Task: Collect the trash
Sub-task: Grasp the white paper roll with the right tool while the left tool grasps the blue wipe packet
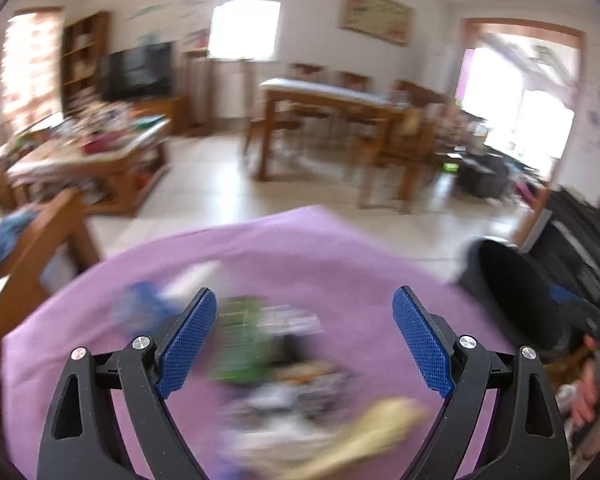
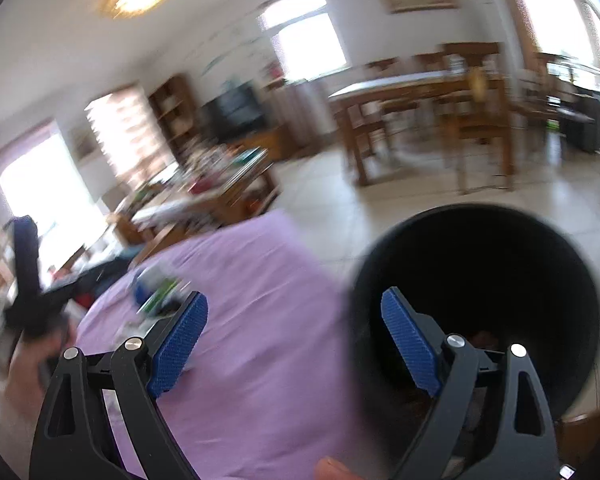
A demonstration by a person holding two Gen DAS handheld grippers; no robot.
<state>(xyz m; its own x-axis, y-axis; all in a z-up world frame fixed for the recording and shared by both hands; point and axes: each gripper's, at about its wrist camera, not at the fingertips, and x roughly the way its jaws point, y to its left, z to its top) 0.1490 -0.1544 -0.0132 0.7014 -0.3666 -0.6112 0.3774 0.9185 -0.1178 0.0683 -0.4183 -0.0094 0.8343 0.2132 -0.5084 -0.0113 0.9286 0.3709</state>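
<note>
Trash (image 1: pixel 284 364) sits in a blurry heap on the purple cloth (image 1: pixel 320 248) right under the left gripper (image 1: pixel 304 340); looks like a green wrapper (image 1: pixel 244 344), something blue (image 1: pixel 140 308) off to the left and a yellowish scrap (image 1: pixel 380 432) nearer the camera, but motion blur makes it hard to name any of it. Bin (image 2: pixel 500 280) is black and round, standing just beside the cloth's right edge; the right gripper (image 2: pixel 294 340) hovers with one finger over the cloth and the other over the bin's mouth.

My take on doing this pick well: go for one piece, probably the green wrapper since it lies between the fingers; come down low so the blue pads (image 1: pixel 188 340) bracket it flat against the cloth; close slowly so you don't pinch a fold of fabric along with it; then swing right to the bin.

Pose-wise, the left gripper points forward and down over the pile, fingers spread wide with nothing between them yet; the right one is also spread wide and holding nothing, angled toward the bin's opening.
</note>
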